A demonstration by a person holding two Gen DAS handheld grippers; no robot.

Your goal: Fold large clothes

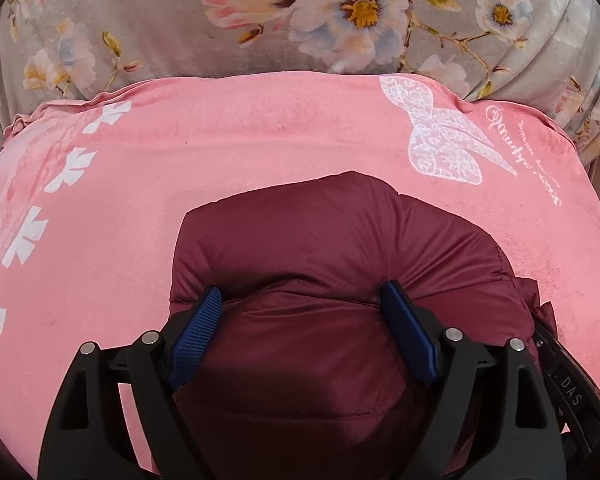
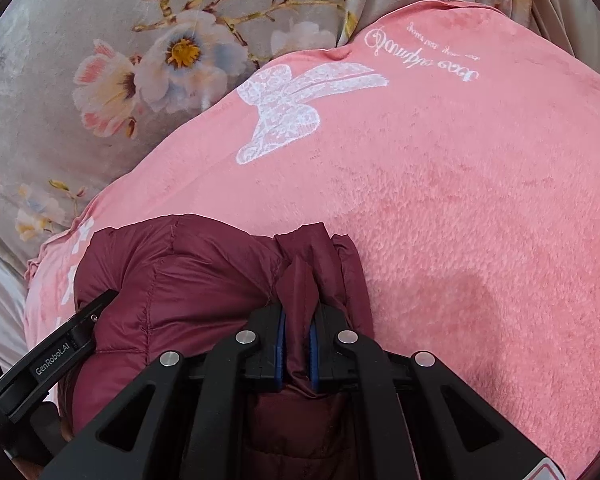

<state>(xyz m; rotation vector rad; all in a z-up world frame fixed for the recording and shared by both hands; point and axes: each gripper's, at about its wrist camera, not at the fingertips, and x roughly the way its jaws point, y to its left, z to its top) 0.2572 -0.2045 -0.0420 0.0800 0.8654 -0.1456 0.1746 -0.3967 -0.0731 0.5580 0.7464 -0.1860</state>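
A dark red puffer jacket (image 1: pixel 320 232) lies bunched on a pink blanket (image 1: pixel 220 152). My left gripper (image 1: pixel 300 290) stands wide open, and a puffy fold of the jacket bulges between its blue pads (image 1: pixel 198 336). In the right wrist view the jacket (image 2: pixel 188 264) sits at lower left, and my right gripper (image 2: pixel 300 312) is shut on a thin bunched fold of its fabric at the jacket's right edge. The left gripper's black body (image 2: pixel 72 340) shows at the left of that view, resting over the jacket. The jacket's near part is hidden under both grippers.
The pink blanket (image 2: pixel 460 200) has a white butterfly print (image 2: pixel 284 116), white script and white leaf shapes (image 1: pixel 72 168). Beyond it lies a grey floral bedsheet (image 1: pixel 140 20) with folds at the right (image 1: pixel 580 80). Bare blanket stretches to the jacket's right.
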